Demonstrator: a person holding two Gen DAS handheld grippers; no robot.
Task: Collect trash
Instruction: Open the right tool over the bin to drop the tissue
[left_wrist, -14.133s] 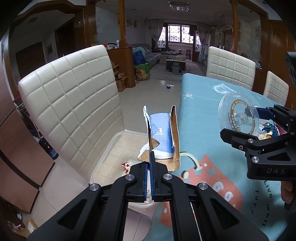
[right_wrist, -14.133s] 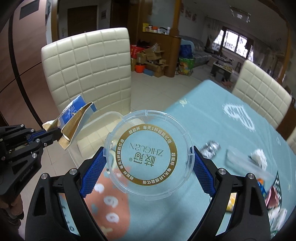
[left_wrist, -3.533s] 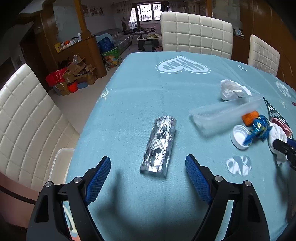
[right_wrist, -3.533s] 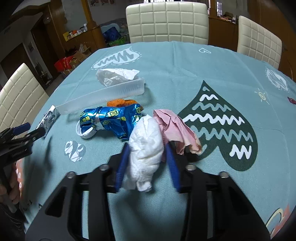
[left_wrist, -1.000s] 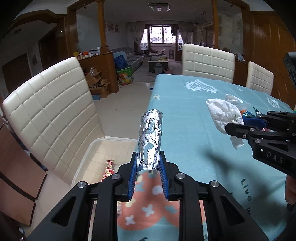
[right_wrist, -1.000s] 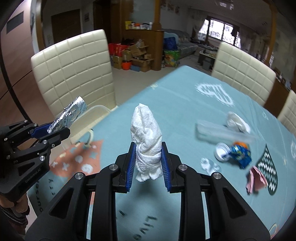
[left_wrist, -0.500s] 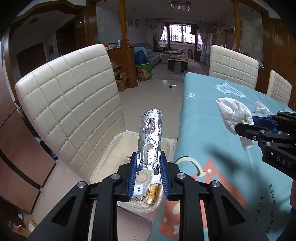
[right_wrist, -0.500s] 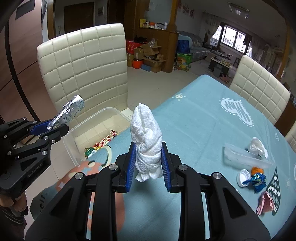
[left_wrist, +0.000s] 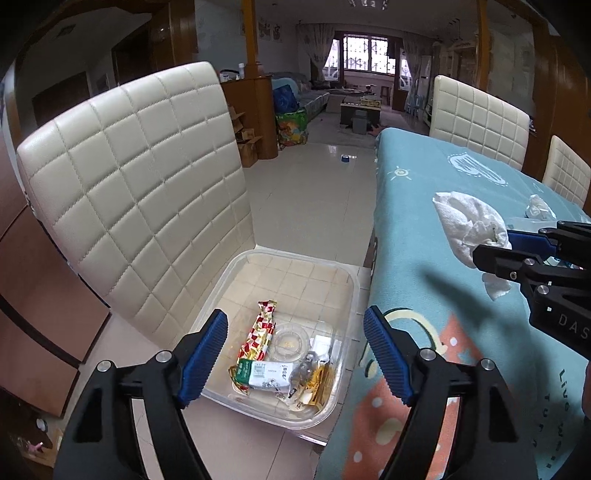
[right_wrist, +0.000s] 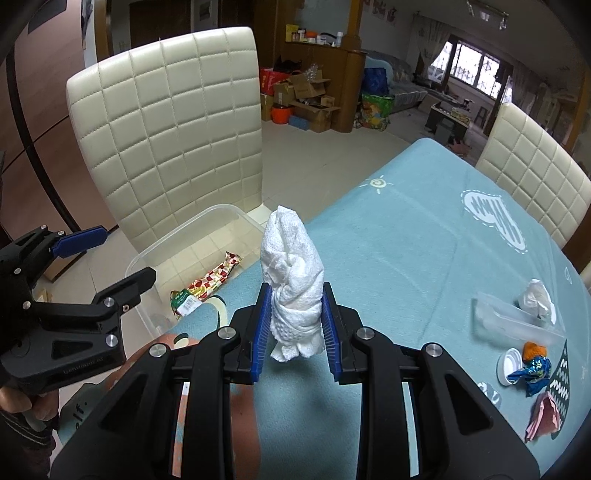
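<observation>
My left gripper (left_wrist: 295, 349) has just been opening; its jaws stand wide, nothing between them, above the clear plastic bin (left_wrist: 343, 376) of wrappers on the chair seat. My right gripper (right_wrist: 294, 328) clamps the white paper wad (right_wrist: 291, 284) over the table's (right_wrist: 406, 236) edge.

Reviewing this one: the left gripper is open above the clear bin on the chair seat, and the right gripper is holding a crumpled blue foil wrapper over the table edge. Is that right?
Not quite. The right gripper is shut on a wad of white tissue, not a blue foil wrapper, as the right wrist view shows. The blue foil wrapper lies on the table. The rest holds: the left gripper, whose jaws have just been opening, stands open and empty above the clear bin on the chair seat.
</observation>
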